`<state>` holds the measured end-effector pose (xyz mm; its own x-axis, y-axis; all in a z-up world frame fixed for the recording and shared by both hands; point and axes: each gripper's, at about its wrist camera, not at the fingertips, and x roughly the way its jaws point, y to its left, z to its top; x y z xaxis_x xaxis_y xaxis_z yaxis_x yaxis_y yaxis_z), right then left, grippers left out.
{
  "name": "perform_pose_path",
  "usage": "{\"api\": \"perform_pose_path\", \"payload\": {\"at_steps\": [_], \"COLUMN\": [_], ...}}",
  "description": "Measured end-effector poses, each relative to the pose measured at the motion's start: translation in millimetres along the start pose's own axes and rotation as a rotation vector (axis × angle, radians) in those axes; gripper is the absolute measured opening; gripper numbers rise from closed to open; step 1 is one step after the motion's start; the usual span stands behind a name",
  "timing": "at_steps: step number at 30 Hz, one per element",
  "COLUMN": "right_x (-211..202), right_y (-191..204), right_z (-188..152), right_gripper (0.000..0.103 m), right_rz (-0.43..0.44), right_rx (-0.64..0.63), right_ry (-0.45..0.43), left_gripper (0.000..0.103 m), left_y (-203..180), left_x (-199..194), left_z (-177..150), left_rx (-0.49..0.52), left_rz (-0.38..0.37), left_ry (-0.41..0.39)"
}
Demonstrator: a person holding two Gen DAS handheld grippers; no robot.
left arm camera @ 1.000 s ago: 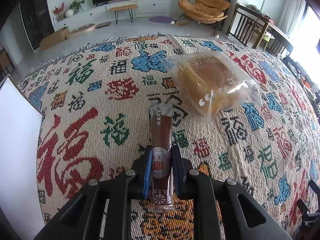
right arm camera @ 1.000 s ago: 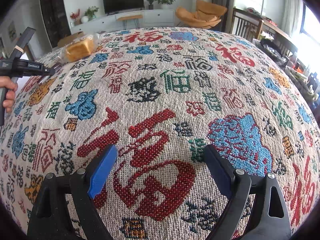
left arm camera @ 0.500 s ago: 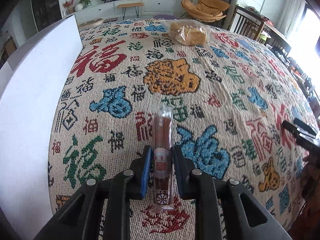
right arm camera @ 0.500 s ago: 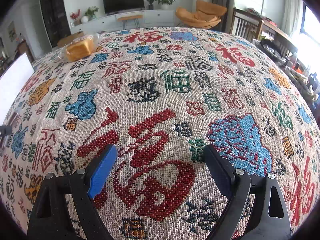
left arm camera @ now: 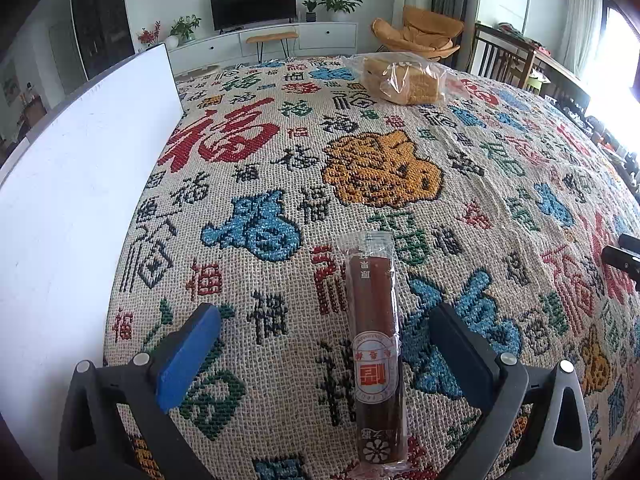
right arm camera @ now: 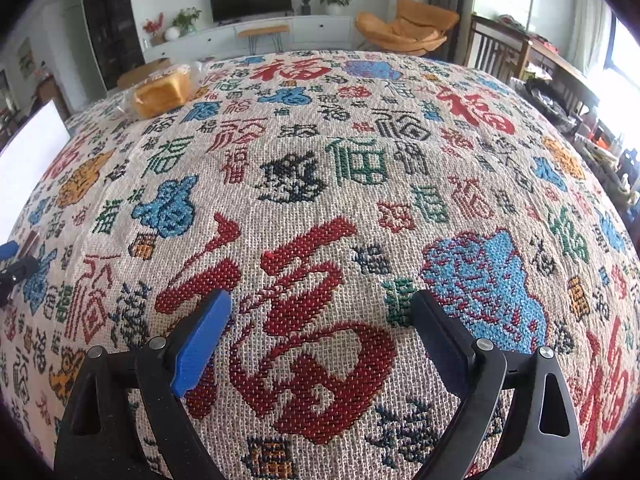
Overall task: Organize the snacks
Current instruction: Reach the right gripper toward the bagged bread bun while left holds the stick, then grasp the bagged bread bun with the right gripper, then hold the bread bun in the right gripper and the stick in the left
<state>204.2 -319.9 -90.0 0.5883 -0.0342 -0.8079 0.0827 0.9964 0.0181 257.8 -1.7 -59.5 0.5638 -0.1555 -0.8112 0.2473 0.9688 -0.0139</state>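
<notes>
On the patterned cloth (left arm camera: 460, 152), 1 snack looks placed: the left gripper (left arm camera: 324, 344), jaws just opened wide, stands clear of the brown snack stick (left arm camera: 374, 328) lying between them near the white board (left arm camera: 80, 184). The bagged bread (left arm camera: 400, 78), beyond the stick, remains. The right gripper (right arm camera: 320, 340) gapes empty.

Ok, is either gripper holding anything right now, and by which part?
Nothing. The left gripper has just opened; the snack stick lies untouched between its fingers. The right gripper is open and empty.
</notes>
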Motion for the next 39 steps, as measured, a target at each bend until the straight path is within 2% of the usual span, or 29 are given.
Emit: {"api": "perform_pose_path", "payload": {"at_steps": [2, 3, 6, 8, 10, 13, 15, 17, 18, 19, 20, 23, 26, 27, 32, 34, 37, 39], "right_x": [5.5, 4.1, -10.4, -10.1, 3.5, 46.5, 86.8, 127.2, 142.9, 151.4, 151.5, 165.4, 157.4, 148.0, 78.7, 42.1, -4.0, -24.8], "right_y": [7.7, 13.5, 52.4, 94.2, 134.7, 187.4, 213.1, 218.8, 214.0, 206.6, 196.0, 165.1, 162.1, 158.6, 123.6, 102.4, 82.4, 65.6], "right_z": [23.5, 39.1, 106.7, 155.5, 192.6, 232.5, 242.5, 242.0, 240.6, 239.6, 238.2, 231.9, 228.5, 227.1, 194.4, 166.1, 122.4, 80.1], "right_gripper": [0.093, 0.093, 0.093, 0.093, 0.093, 0.092, 0.092, 0.092, 0.095, 0.099, 0.098, 0.097, 0.086, 0.078, 0.077, 0.077, 0.077, 0.078], "right_rz": [0.043, 0.068, 0.168, 0.23, 0.233, 0.204, 0.11, 0.039, 0.056, 0.066, 0.091, 0.225, 0.237, 0.244, 0.314, 0.321, 0.267, 0.219], "right_rx": [-0.063, -0.067, -0.102, -0.177, -0.261, -0.352, -0.401, -0.386, -0.342, -0.27, -0.205, -0.008, -0.072, -0.075, -0.07, -0.1, -0.176, -0.194], "right_ry": [0.08, 0.072, -0.055, -0.127, -0.149, -0.104, -0.039, 0.044, 0.086, 0.07, 0.047, 0.073, 0.084, 0.075, 0.024, 0.032, 0.034, 0.031], "left_gripper": [0.103, 0.103, 0.103, 0.103, 0.103, 0.103, 0.103, 0.103, 0.103, 0.103, 0.103, 0.103, 0.103, 0.103, 0.103, 0.103, 0.103, 0.103], "left_y": [-0.5, -0.7, -0.4, -0.4, -0.2, -0.1, -0.1, 0.1, 0.5, 0.4, 0.4, -0.5, -0.7, -0.7, -0.6, -0.5, -0.4, -0.3], "left_x": [0.4, 0.6, 1.2, 1.3, 1.3, 1.3, 1.3, 1.3, 1.3, 1.4, 1.0, 0.9, 1.2, 1.4, 1.5, 1.5, 1.4, 1.4], "left_z": [-0.1, 0.0, 0.4, 0.4, 0.5, 0.5, 0.4, 0.5, 0.6, 0.6, -0.2, 0.2, 0.6, 0.8, 0.8, 0.7, 0.7, 0.7], "left_rx": [0.0, 0.001, 0.0, 0.0, 0.0, 0.0, -0.001, -0.001, -0.001, -0.001, -0.001, -0.001, -0.002, -0.002, -0.002, -0.002, -0.003, -0.003], "left_rz": [0.001, 0.002, 0.001, 0.001, 0.001, 0.001, 0.001, 0.001, 0.001, 0.001, 0.001, 0.002, 0.001, 0.001, 0.001, 0.002, 0.002, 0.002], "left_ry": [-0.001, -0.001, -0.001, 0.0, 0.0, -0.001, -0.001, -0.001, -0.001, 0.0, -0.001, -0.001, 0.0, 0.0, 0.0, 0.0, 0.0, 0.0]}}
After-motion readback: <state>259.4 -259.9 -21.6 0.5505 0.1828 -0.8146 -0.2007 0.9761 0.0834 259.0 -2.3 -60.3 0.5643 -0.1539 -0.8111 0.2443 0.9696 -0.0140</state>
